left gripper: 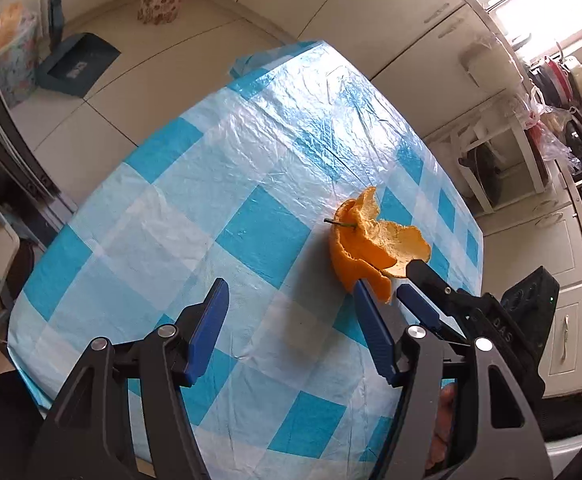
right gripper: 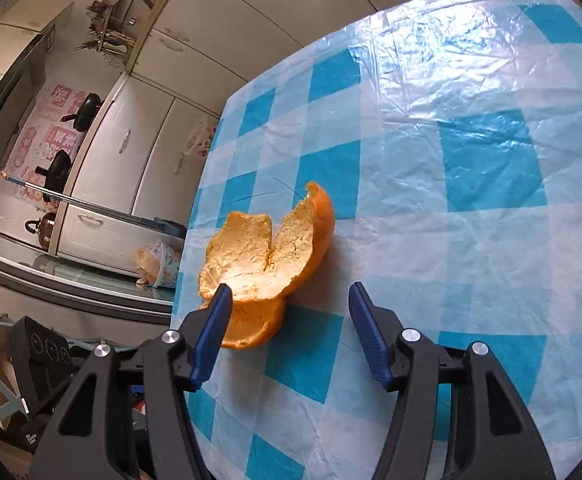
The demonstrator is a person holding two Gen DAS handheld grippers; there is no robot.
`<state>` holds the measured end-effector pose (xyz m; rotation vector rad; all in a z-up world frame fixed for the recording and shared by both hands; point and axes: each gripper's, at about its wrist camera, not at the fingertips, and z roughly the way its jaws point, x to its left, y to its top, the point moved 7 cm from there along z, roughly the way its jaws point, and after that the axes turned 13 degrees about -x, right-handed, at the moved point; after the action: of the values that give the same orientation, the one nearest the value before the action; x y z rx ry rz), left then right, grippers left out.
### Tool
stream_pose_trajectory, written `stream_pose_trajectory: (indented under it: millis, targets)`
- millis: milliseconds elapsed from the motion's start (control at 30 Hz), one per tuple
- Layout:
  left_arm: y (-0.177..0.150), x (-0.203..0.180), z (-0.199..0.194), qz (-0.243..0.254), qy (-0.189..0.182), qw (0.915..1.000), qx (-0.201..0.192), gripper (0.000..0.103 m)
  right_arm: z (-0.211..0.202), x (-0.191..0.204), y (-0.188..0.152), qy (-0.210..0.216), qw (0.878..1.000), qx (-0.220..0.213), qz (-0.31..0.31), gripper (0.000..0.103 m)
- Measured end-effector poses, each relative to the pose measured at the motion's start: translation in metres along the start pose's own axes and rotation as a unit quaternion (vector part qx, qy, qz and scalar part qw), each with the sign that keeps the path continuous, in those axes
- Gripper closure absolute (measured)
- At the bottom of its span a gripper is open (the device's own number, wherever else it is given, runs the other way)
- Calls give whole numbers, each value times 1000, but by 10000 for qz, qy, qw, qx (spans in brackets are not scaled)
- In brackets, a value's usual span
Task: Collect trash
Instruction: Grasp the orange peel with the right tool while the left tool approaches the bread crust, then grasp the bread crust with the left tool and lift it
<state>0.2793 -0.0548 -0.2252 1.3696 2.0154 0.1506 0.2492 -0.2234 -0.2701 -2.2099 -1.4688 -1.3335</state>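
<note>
Jaws spread, orange peel (right gripper: 269, 256) pith upward, stem (left gripper: 339, 222) sideways

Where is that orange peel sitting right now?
The orange peel lies on the blue-checked tablecloth near the table's edge, just ahead of the open right gripper, nearest its left finger.

Domestic kitchen. Cream cabinets (right gripper: 147, 148) line the walls; pans (right gripper: 87, 110) and a kettle (right gripper: 45, 232) stand on the counter; a table under blue checked plastic cloth (left gripper: 227, 184) occupies the tiled floor (left gripper: 103, 112).
</note>
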Motion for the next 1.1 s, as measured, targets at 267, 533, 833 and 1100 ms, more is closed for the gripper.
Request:
stream_pose_trajectory:
  millis: [267,533,833,1100]
  targets:
    - [3,3,12,-114,157,9998,103,41,12,-1,6,346,9964,-181,749,85]
    - [4,1,28,-77,334,9992,220,41,-25,6,30,889,9857,-802,1183,97]
    - [1,-20,39,486,518,9974,122,39,-81,-2,61,1400,9658,-1433,1646,97]
    - [-5,-34,51,814,642,9945,140,32,-127,-18,72,1413,9612,-1727,1620,97]
